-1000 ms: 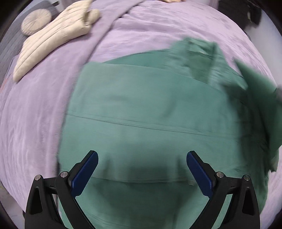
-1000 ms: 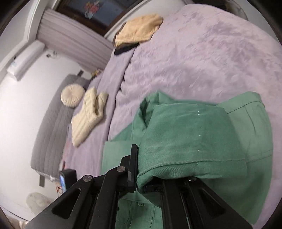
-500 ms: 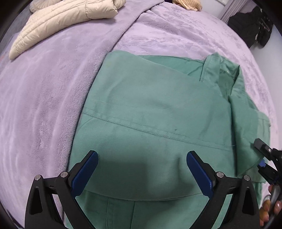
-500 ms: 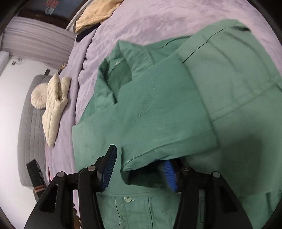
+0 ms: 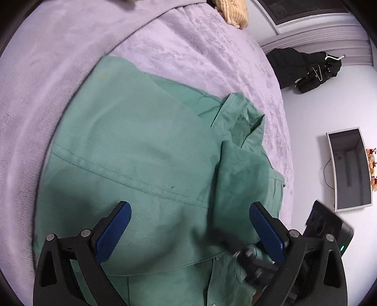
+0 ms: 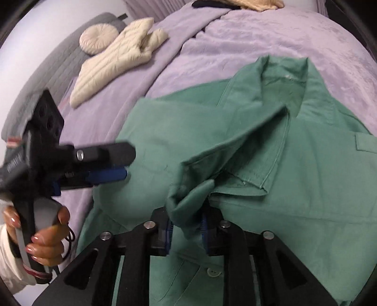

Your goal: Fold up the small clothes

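Observation:
A green shirt (image 5: 141, 150) lies spread on the lilac bedspread (image 5: 179, 54), collar toward the far side. My left gripper (image 5: 188, 226) is open and empty just above the shirt's folded-in left part. My right gripper (image 6: 186, 226) is shut on the shirt's right sleeve (image 6: 212, 169), which is pulled across the shirt front (image 6: 318, 188). The left gripper also shows in the right wrist view (image 6: 110, 164), held in a hand at the left. The right gripper appears blurred in the left wrist view (image 5: 247, 254) at the lower right.
A cream quilted jacket (image 6: 117, 58) and a round cushion (image 6: 99, 38) lie at the bed's far left. A tan knitted garment (image 5: 233, 11) lies at the far edge. A black coat (image 5: 304, 68) hangs on the wall, with a screen (image 5: 348, 169) beyond the bed.
My right gripper has closed on the sleeve and drawn it across the shirt front. My left gripper stayed open and swung its view to the right.

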Demonstrator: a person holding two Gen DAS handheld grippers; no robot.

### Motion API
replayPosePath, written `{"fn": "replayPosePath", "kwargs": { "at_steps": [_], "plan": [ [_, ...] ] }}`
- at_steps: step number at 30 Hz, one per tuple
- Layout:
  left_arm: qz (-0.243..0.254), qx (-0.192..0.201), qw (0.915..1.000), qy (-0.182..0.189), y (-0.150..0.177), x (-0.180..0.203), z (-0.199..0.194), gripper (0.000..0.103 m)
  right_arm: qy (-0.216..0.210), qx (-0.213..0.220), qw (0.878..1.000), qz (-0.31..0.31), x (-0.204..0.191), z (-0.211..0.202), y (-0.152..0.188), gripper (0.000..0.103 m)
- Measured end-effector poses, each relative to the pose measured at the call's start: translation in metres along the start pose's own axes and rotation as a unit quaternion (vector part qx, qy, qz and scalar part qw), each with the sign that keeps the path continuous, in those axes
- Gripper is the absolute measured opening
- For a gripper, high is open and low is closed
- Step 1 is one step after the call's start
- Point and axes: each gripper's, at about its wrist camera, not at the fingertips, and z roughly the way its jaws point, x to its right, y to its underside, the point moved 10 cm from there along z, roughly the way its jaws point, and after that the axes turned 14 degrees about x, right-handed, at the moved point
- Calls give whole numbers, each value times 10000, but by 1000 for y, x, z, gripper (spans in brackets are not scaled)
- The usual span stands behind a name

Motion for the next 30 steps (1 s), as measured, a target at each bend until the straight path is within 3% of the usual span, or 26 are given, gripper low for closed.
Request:
{"fn": "replayPosePath", "kwargs": {
  "at_steps": [3,6,9,13,18,20,22,23,24,25,28,30],
  "plan": [
    [81,-142,9998,-59,12,5,7,101,-172,-98,9994,287,1,-10,15,51],
    [224,-226,9995,-58,19,12,12,101,-132,-155,9988,454,17,-32,29,51],
    [430,-352,9983,-154,27,19,21,101,65,-166,9932,1151,54,-60,49,52],
    [748,-514,9950,-408,34,20,30,101,436,78,9631,2653,122,-106,81,52],
    [956,-628,9914,-643,40,27,38,100,659,736,9061,4114,187,-135,99,53],
    [1083,-616,9892,-775,42,31,42,90,694,973,8848,4503,205,-137,98,53],
    [1295,-637,9837,-1070,44,30,44,47,674,1221,8678,4768,219,-139,92,53],
    [1374,-640,9816,-1159,44,28,41,31,676,1309,8667,4766,222,-143,89,50],
    [1386,-642,9815,-1156,44,27,38,23,716,1414,8702,4665,226,-148,82,23],
    [1316,-553,9839,-1078,42,29,33,20,763,1458,8760,4533,229,-153,77,3],
    [1332,-134,9875,-833,29,36,12,15,685,1557,8995,4025,223,-170,63,3],
    [1200,-63,9904,-689,25,34,1,12,759,1438,9149,3694,216,-174,65,3]
  ]
}}
